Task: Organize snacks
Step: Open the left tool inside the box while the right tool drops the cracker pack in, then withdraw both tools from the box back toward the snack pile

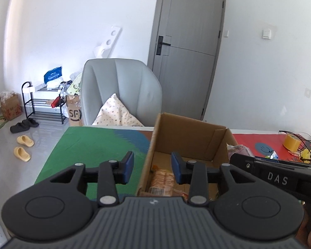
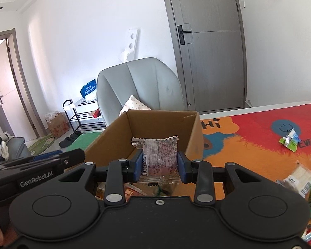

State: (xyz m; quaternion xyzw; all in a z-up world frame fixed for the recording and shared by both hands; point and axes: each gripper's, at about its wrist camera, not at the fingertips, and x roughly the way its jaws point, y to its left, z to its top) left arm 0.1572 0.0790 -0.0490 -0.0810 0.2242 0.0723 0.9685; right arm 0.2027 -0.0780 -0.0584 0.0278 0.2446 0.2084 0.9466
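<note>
An open cardboard box (image 1: pixel 188 132) stands on the table with a tan wrapped snack (image 1: pixel 162 181) lying on its floor. My left gripper (image 1: pixel 152 167) is open. Its blue pads stand on either side of the box's left wall without pressing on it. In the right wrist view, my right gripper (image 2: pixel 160 166) is shut on a clear-wrapped snack packet (image 2: pixel 159 155) with a pinkish block inside. It holds the packet over the near part of the box (image 2: pixel 161 122). More wrappers show in the box bottom below it.
A colourful mat (image 2: pixel 248 145) covers the table. Loose snack packets (image 2: pixel 300 178) lie at the right, and a small green-and-silver packet (image 2: pixel 289 140) lies further back. A yellow tape roll (image 1: pixel 291 142) and cables sit far right. A grey armchair (image 1: pixel 122 91) stands behind the table.
</note>
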